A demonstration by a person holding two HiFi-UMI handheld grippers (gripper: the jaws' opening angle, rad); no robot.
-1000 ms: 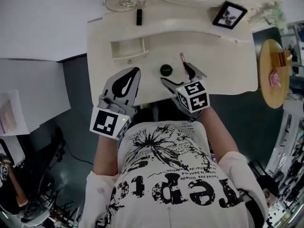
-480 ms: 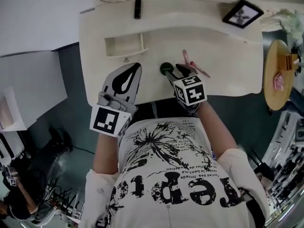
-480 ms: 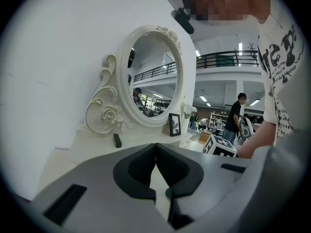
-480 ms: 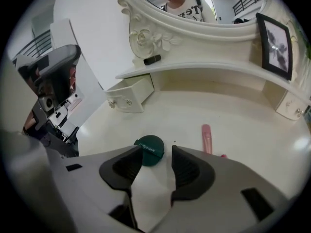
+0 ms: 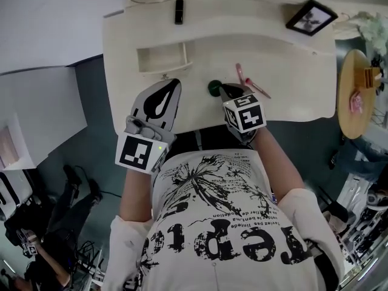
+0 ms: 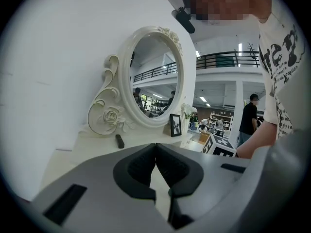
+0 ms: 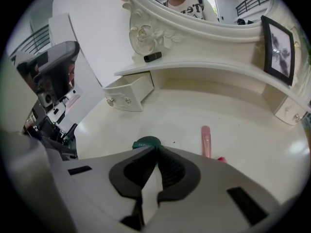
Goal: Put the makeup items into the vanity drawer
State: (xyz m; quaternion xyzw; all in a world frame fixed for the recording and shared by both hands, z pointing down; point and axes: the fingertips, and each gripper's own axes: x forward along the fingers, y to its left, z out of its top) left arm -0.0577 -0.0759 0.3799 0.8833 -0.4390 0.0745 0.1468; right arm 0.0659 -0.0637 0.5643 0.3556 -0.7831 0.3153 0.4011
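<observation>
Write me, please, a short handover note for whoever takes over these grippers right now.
Left gripper: shut, empty, over the vanity's front edge.
Right gripper: just closed, shut, tips at the green compact; no grip evident.
Items: compact, pink tube and slim red stick on the vanity top; black lipstick on the upper shelf.
Done: drawer open, apparently empty.
Left: put all four in.

The right gripper (image 7: 156, 148) had just closed, jaws meeting tip to tip with nothing between them, just short of the green round compact (image 7: 146, 142). A pink tube (image 7: 206, 140) lay right of the compact. The open drawer (image 7: 129, 94) stood beyond the compact, to the left.
</observation>
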